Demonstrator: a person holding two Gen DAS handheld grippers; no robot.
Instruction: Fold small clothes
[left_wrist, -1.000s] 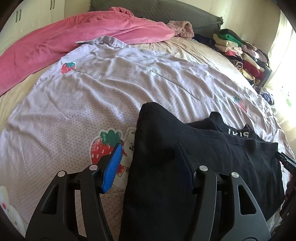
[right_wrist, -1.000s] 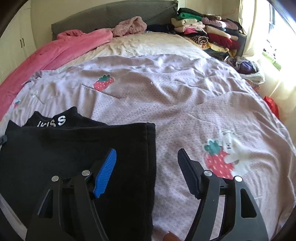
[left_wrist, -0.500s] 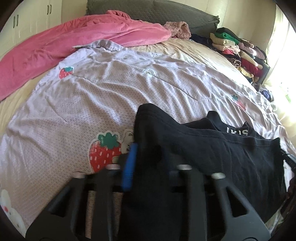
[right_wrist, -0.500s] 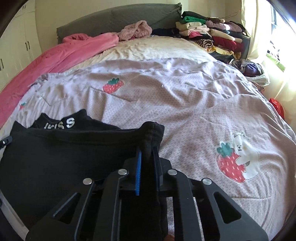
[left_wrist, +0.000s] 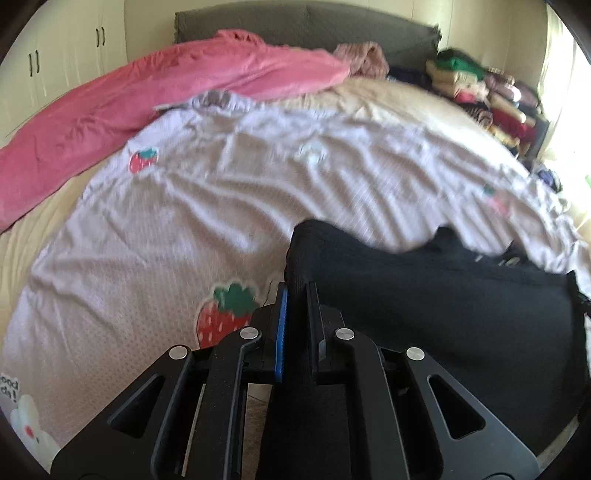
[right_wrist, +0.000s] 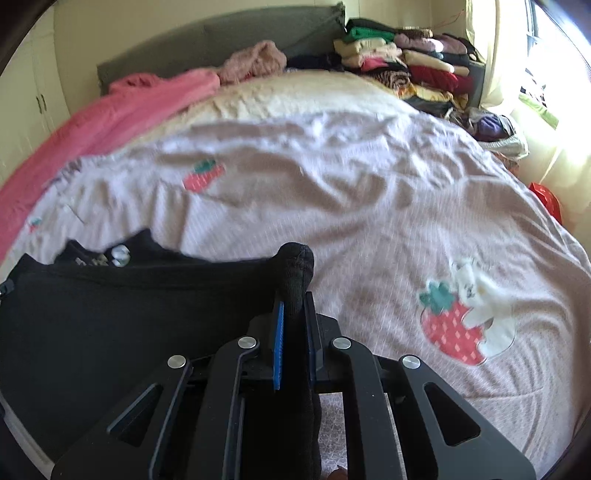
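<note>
Changes I note since a second ago:

- My left gripper (left_wrist: 296, 291): jaws wide apart a second ago, now closed. The blue pad (left_wrist: 281, 328) and the black pad pinch the left corner of the black garment (left_wrist: 443, 314), which earlier lay flat between the open jaws.
- My right gripper (right_wrist: 295, 299): jaws likewise wide apart earlier, now closed on the garment's right corner (right_wrist: 295, 269).
- Black garment: both clamped corners, flat on the strawberry-print bedspread (left_wrist: 221, 221) before, are now bunched upright, poking up past the fingertips. The white lettering on its waistband, readable earlier, is now blurred.
</note>
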